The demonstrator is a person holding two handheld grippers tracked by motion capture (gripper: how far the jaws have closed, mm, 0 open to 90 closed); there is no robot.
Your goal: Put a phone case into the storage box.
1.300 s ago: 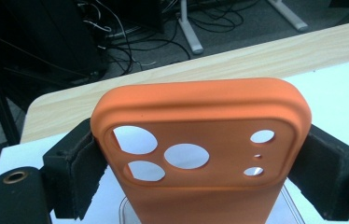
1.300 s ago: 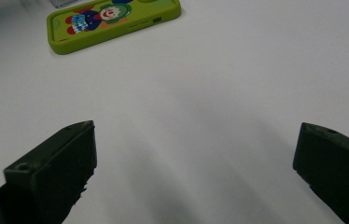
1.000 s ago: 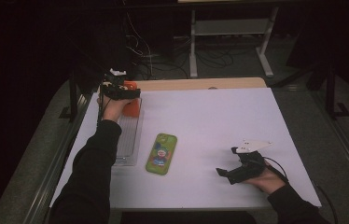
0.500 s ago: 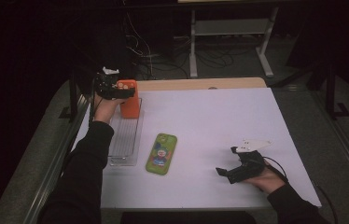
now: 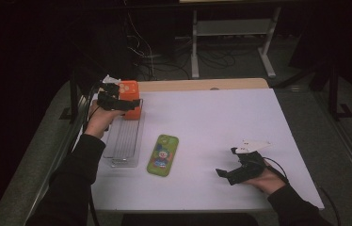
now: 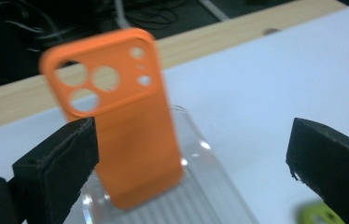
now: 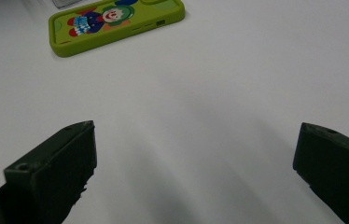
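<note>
Orange phone case (image 6: 121,121) stands upright at the far end of the clear ribbed tray (image 5: 123,146), its lower edge resting in the tray and its camera cut-outs at the top. In the left gripper view it leans slightly and sits toward ten o'clock, just beyond your left jaw; whether that jaw touches it is hard to tell, and the right jaw stands well apart from it. Your left gripper (image 5: 124,104) has its jaws spread wide, with the case in the gap but not pinched. In the high view that gripper hovers at about ten o'clock on the white table (image 5: 221,113), right against the case, with your left hand (image 5: 100,118) behind it over the tray's left edge.

Your right gripper (image 5: 228,165) rests low at about five o'clock on the table, well apart from the tray. Its jaws are also spread wide and hold nothing; in the right gripper view bare white tabletop lies between them.

Between the two grippers, the green phone case (image 5: 163,154) with a cartoon clown print lies flat, just beside the tray's near end. In the right gripper view it sits at eleven o'clock, far ahead of the jaws (image 7: 114,21).
</note>
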